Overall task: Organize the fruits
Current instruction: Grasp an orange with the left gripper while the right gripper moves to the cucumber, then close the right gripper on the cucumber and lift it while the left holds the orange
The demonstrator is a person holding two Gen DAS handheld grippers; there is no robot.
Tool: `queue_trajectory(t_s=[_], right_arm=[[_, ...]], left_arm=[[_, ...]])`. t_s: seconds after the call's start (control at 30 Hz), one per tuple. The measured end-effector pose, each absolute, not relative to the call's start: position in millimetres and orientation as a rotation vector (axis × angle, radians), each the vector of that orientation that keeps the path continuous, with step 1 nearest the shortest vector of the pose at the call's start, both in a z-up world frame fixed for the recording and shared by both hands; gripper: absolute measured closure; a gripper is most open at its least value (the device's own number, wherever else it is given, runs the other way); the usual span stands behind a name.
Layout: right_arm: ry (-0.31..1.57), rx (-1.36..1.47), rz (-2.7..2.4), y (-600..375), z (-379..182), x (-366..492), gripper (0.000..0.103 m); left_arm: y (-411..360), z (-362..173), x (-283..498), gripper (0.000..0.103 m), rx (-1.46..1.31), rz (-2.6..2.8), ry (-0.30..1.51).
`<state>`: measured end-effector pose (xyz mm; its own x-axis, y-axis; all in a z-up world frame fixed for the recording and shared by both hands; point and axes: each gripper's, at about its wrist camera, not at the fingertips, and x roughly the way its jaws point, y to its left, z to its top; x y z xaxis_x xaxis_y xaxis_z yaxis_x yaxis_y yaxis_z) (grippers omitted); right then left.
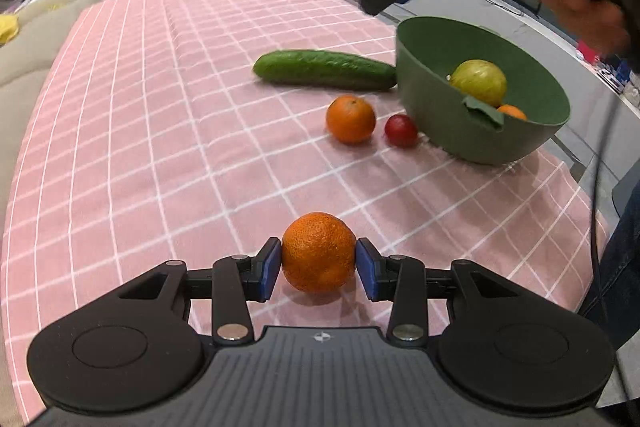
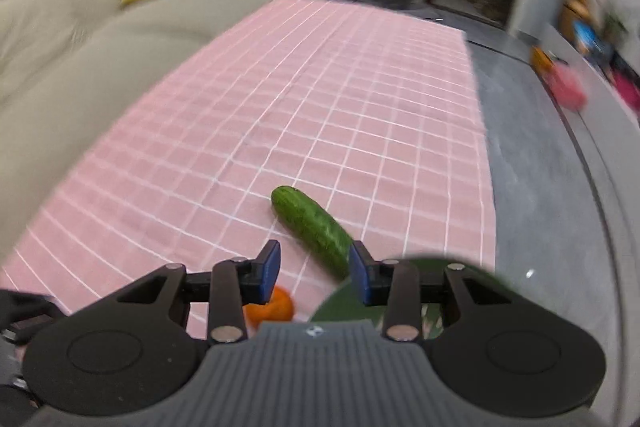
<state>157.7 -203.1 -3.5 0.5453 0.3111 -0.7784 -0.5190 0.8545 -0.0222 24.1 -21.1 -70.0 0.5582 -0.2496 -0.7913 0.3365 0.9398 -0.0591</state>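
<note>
We see the left gripper angled down over the pink tablecloth, pads clamped on an orange; the right gripper, jaws apart and empty, hovers above the green bowl.

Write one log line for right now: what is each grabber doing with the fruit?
left gripper: shut on orange | right gripper: open, empty, above cucumber | green bowl: fruit inside | stage: carrying orange
</note>
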Motion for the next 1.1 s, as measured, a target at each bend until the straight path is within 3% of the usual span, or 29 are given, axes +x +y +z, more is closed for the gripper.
queue_trajectory(t_s=[0.43,0.83,1.1], right_arm=[[1.168,-0.722,0.562,-142.1,-74.9,235.4,0.063],[1.184,-0.831,0.504,-130.6,-100.9,255.6,0.061],[1.170,-0.809,0.487,-133.9,-100.4,257.2,0.066]], left_arm=[[-9.4,-66.0,25.4,0.057,0.053,-0.328,0.930],[-3.8,-65.5,27.7,0.057,0.029,-0.320,0.924],[-1.9,-65.2,35.2,0.057,0.024,-0.301,0.922]])
